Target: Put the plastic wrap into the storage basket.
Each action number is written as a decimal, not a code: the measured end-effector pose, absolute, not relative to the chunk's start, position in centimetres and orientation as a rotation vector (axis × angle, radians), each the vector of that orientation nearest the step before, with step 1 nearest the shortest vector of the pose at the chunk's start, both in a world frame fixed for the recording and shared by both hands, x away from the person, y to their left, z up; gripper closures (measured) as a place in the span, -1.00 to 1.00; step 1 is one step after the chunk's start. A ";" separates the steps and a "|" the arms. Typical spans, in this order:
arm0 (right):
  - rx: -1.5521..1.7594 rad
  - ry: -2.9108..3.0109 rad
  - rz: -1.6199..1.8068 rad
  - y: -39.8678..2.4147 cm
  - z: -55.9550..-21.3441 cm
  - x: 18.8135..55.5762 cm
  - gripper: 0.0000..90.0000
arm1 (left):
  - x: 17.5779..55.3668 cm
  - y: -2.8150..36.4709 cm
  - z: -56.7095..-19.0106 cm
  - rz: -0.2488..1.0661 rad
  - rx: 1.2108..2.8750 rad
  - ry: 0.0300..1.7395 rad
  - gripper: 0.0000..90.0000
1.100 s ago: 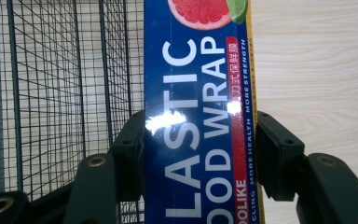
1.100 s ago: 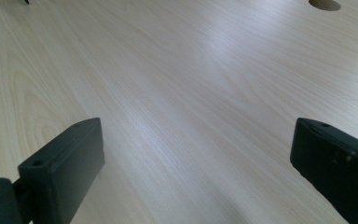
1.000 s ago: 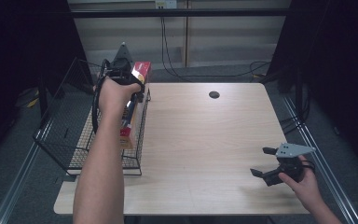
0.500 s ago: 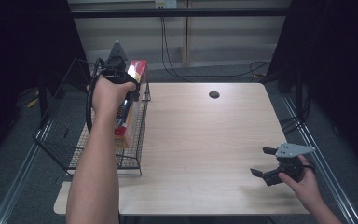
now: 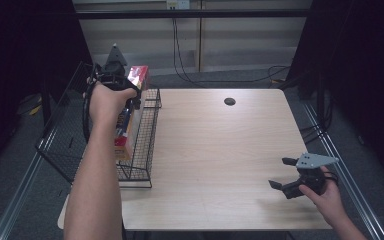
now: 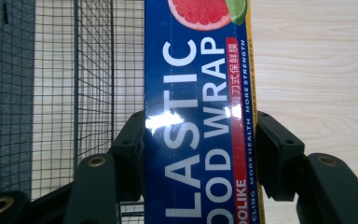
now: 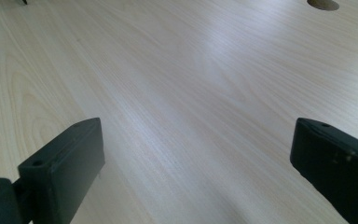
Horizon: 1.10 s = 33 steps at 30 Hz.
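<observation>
A long blue box of plastic food wrap (image 6: 196,70) with a grapefruit picture stands between the jaws of my left gripper (image 6: 200,140), which is shut on its sides. From above, the box (image 5: 125,142) hangs steeply, lower end down inside the black wire basket (image 5: 147,135) at the table's left edge. The left gripper (image 5: 125,92) holds it near its red upper end. My right gripper (image 5: 286,172) rests low over the table's front right corner. Its jaws stand wide open, and between them (image 7: 196,158) lies bare wood.
The light wooden table (image 5: 220,145) has a round dark cable hole (image 5: 229,101) at the back. The basket's mesh (image 6: 93,70) lies left of the box. Metal rails run along both table sides, and cables (image 5: 280,72) lie on the floor behind.
My left hand has shifted slightly to the left with the box, bringing it over the basket. The right gripper has not moved.
</observation>
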State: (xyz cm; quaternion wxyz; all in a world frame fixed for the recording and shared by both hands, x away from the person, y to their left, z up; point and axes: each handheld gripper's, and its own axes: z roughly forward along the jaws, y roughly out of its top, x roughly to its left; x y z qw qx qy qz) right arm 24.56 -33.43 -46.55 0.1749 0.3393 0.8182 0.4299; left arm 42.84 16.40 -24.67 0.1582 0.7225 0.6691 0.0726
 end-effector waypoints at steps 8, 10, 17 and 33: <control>0.967 2.316 1.215 -33.4 -46.6 24.6 -0.94 | 42.6 17.5 -24.6 0.208 2.050 1.928 -0.02; 0.968 2.314 1.205 -33.4 -46.6 24.6 -0.94 | 42.6 17.7 -24.7 0.211 2.041 1.938 -0.02; 0.963 2.317 1.213 -33.3 -46.6 24.6 -0.94 | 42.5 18.5 -24.7 0.216 2.030 1.955 -0.02; 0.969 2.312 1.207 -33.4 -46.6 24.6 -0.94 | 42.2 19.9 -24.5 0.227 2.008 1.977 -0.02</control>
